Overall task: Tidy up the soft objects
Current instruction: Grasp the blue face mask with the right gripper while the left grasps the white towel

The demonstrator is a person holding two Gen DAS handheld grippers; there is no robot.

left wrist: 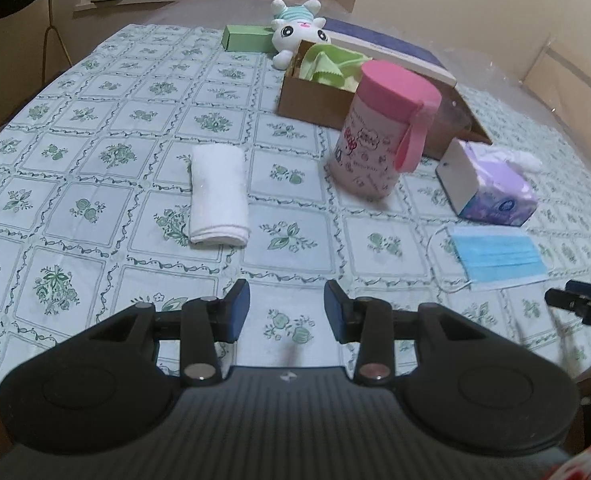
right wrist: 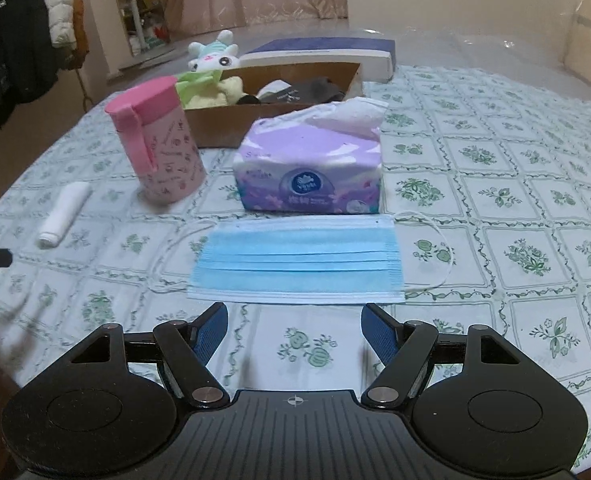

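Note:
A folded white towel (left wrist: pixel 218 196) lies on the green-patterned tablecloth ahead of my left gripper (left wrist: pixel 286 304), which is open and empty. A blue face mask (right wrist: pixel 297 266) lies flat just beyond my right gripper (right wrist: pixel 294 322), also open and empty, wider than the left. A brown cardboard box (right wrist: pixel 231 126) holds a green cloth (left wrist: pixel 327 65) and dark fabric (right wrist: pixel 307 90). A white plush bunny (left wrist: pixel 298 30) sits behind the box. The mask (left wrist: pixel 495 258) and the right gripper's tips (left wrist: pixel 575 300) show at right in the left wrist view.
A pink-lidded cup (right wrist: pixel 157 142) stands left of a purple tissue pack (right wrist: pixel 309 172). A blue and white flat box (right wrist: pixel 323 54) and a green box (left wrist: pixel 247 37) lie at the back. Coats (right wrist: pixel 19 40) hang beyond the table's left edge.

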